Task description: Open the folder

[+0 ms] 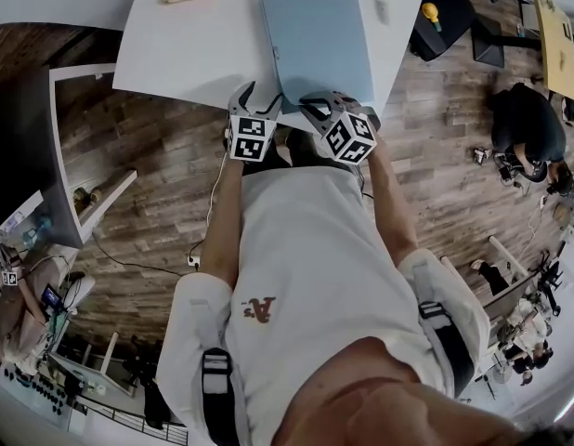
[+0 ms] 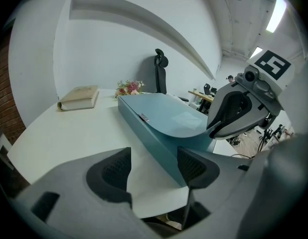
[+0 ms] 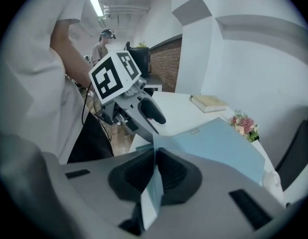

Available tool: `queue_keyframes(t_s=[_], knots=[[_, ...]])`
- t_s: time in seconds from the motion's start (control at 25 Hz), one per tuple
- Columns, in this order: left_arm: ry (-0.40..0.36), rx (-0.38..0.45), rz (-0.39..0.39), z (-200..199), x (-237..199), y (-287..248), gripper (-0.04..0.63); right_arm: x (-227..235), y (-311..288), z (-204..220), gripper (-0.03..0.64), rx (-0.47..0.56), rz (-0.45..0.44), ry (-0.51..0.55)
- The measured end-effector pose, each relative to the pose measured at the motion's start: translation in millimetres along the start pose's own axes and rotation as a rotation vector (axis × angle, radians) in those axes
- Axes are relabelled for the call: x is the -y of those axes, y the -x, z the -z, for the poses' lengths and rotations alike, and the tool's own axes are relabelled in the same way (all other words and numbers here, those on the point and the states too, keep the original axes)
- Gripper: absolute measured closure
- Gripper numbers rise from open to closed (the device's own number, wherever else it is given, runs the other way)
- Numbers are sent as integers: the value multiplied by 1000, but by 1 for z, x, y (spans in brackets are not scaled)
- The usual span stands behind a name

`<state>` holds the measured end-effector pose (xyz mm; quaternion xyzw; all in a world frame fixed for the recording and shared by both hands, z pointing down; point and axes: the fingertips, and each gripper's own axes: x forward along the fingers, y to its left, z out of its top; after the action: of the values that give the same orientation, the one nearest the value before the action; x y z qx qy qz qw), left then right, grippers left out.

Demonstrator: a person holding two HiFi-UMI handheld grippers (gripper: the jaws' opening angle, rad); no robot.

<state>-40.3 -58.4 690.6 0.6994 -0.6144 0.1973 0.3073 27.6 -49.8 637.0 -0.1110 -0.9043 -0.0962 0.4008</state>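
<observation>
- The right claw (image 3: 155, 176) is clamped on the near corner of the folder's (image 3: 219, 143) top cover. The thin blue sheet stands pinched between its pads.
- The left claw (image 2: 153, 171) is spread and holds nothing. Bare white surface (image 2: 69, 133) shows between its jaws, and the folder's near corner lies just ahead of its right-hand jaw.
- The folder lies on the surface straight ahead of both claws. Its cover bows upward toward the right claw, while the thick body beneath lies flat.
- Handling, as a judgement: the cover looks thin, light and bendy, and smooth enough to slip. It will likely curl rather than swing up as a stiff board.
- The free corner far from the thick side wall seems the right place to hold it. That wall is on the left claw's side and is probably the spine.
- The body may be light enough to drag, so it may need pinning down.
- Count: one folder, one book (image 2: 80, 97) beyond the left claw, one small bunch of flowers (image 2: 129, 87), two claws.
</observation>
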Motion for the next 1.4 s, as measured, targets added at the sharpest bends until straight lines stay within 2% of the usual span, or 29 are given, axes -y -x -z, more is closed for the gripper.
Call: queue_keyframes(t_s=[0.28, 0.44, 1.4], knots=[[-29, 10, 19, -14, 5, -6, 299, 8, 11, -4, 601, 35, 51, -60], [-37, -29, 41, -15, 6, -9, 299, 11, 14, -7, 603, 48, 72, -85], [-137, -25, 94, -43, 17, -33, 305, 23, 44, -20, 603, 126, 203, -206]])
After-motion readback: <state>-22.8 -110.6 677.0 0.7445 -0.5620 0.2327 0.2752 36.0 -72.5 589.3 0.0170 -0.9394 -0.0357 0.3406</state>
